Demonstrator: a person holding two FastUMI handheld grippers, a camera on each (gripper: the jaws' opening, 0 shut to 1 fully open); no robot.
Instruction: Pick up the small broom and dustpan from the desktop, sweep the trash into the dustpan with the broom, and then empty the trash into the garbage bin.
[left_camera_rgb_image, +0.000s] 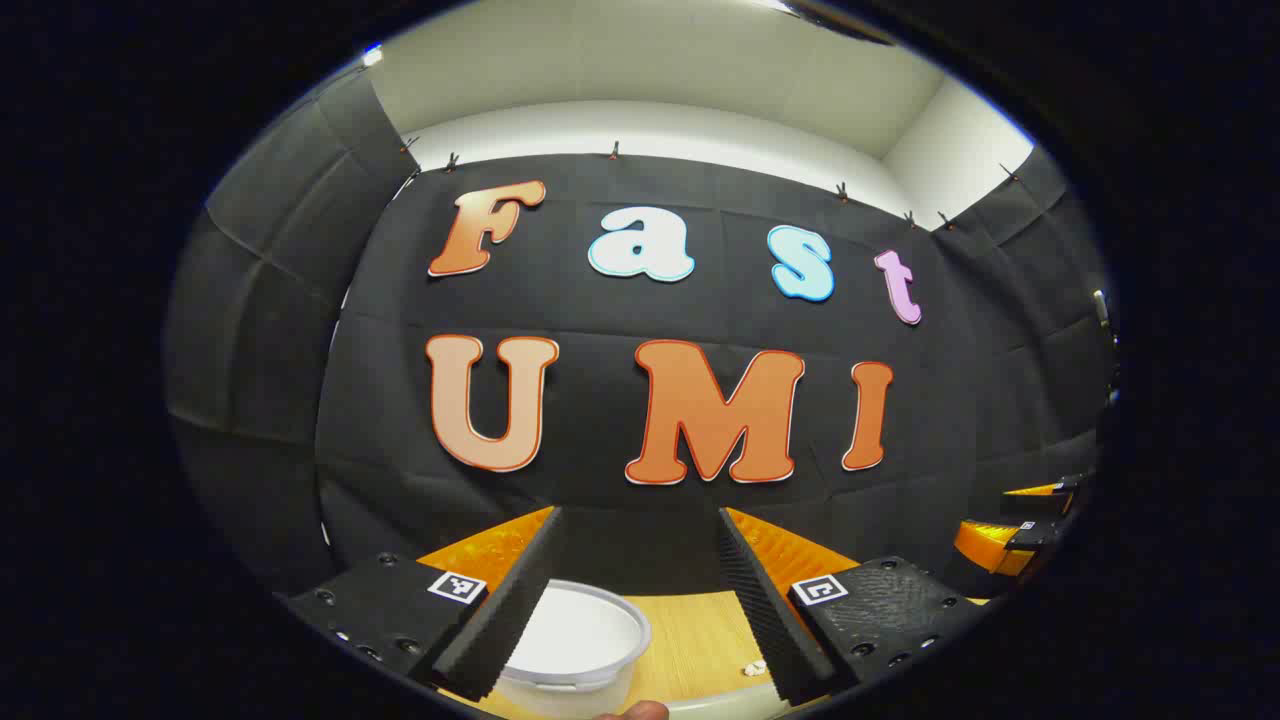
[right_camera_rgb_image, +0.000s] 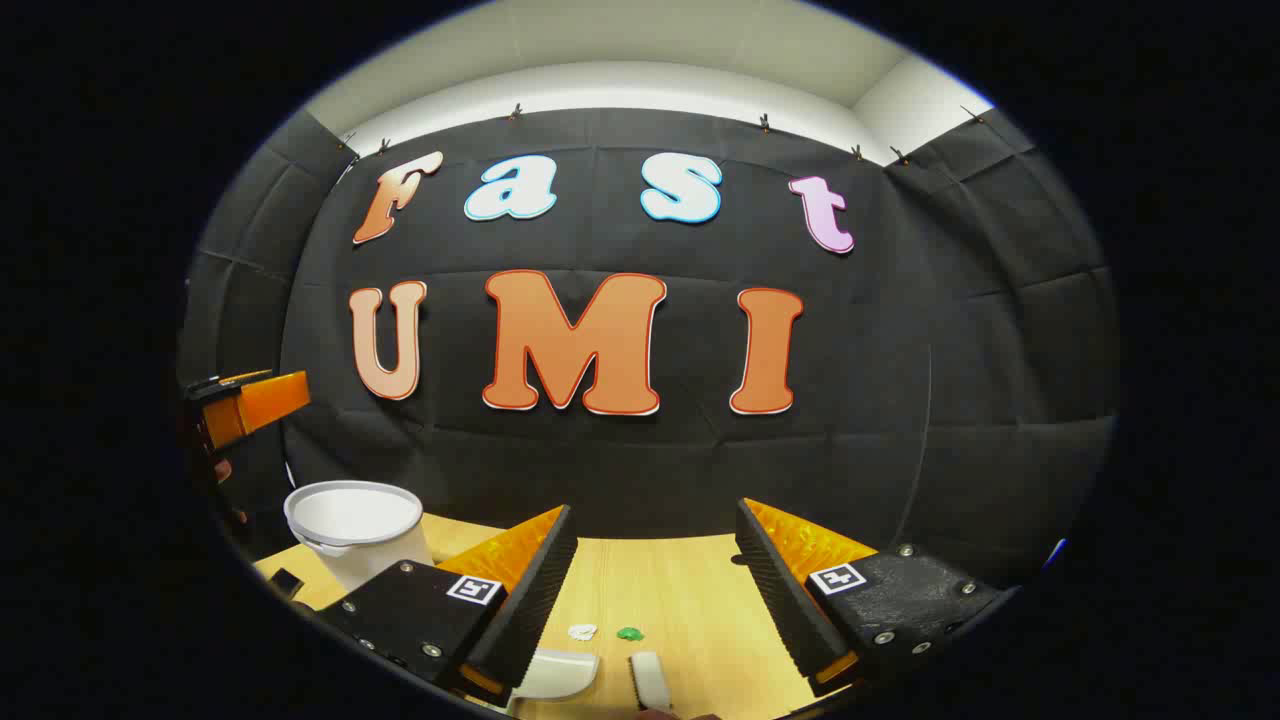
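Left gripper (left_camera_rgb_image: 640, 600) held above the near edge of the wooden table (left_camera_rgb_image: 690, 640), fingers spread wide with nothing between them. Below and slightly left of the gap, a white bin (left_camera_rgb_image: 580, 635) standing upright on the table, its rim partly hidden behind the left finger. A small pale scrap (left_camera_rgb_image: 755, 666) lying on the wood close to the inside of the right finger. At the far right edge of the left gripper view, the other gripper (left_camera_rgb_image: 1020, 525) partly seen, raised off the table.

Right gripper (right_camera_rgb_image: 655, 590) likewise released, fingers well apart and clasping nothing, hovering over the table (right_camera_rgb_image: 680, 580). Directly below the gap, near the bottom: a white dustpan (right_camera_rgb_image: 555, 672) to the left and a small white broom (right_camera_rgb_image: 650, 680) just beside it to the right, both lying flat on the wood, neither touched by the fingers. Slightly farther, a white scrap (right_camera_rgb_image: 582, 632) and a green scrap (right_camera_rgb_image: 629, 633) side by side, close together. White bin (right_camera_rgb_image: 352, 528) far left, upright, well apart from the scraps. Left gripper (right_camera_rgb_image: 245, 405) at the left edge, above the bin.
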